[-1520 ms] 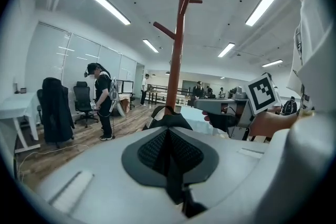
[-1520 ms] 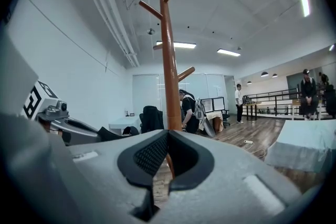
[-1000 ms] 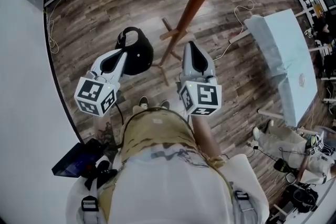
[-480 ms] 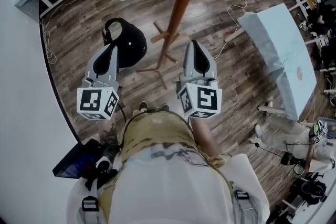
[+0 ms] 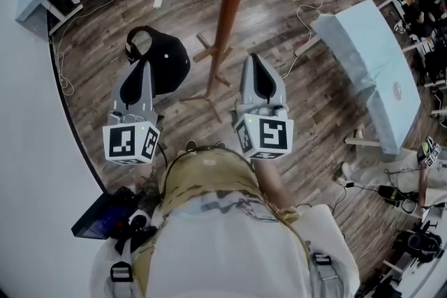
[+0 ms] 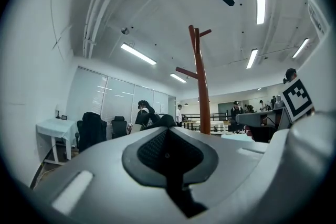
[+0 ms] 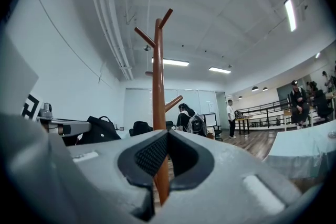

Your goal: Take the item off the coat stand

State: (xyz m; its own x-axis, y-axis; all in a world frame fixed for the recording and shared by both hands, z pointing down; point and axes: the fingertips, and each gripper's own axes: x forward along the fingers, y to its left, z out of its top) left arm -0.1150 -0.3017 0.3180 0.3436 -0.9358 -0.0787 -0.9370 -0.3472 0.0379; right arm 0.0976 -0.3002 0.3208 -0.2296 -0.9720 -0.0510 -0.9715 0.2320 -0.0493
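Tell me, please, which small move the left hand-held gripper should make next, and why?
Probably it should carry the black bag a little further to the left, away from the coat stand, with its jaws shut. The left hand-held gripper grips the bag at its top, and the bag already hangs free of the stand's pegs. The lift-off looks done, so more clearance seems to be the only thing left.

Head cam: on the person's head, facing steeply down at the floor (image 5: 105, 31). The left gripper (image 5: 143, 63) and right gripper (image 5: 253, 61) sit close below, and the coat stand (image 5: 227, 17) pole runs up toward the lens.
Gripper cams: each just behind its own jaws, facing level across the room. Left sees the stand (image 6: 200, 86) right of centre, well off. Right has it (image 7: 158, 81) dead centre.
Shared: all three see the stand; head and right cams also see the bag (image 5: 164, 59).
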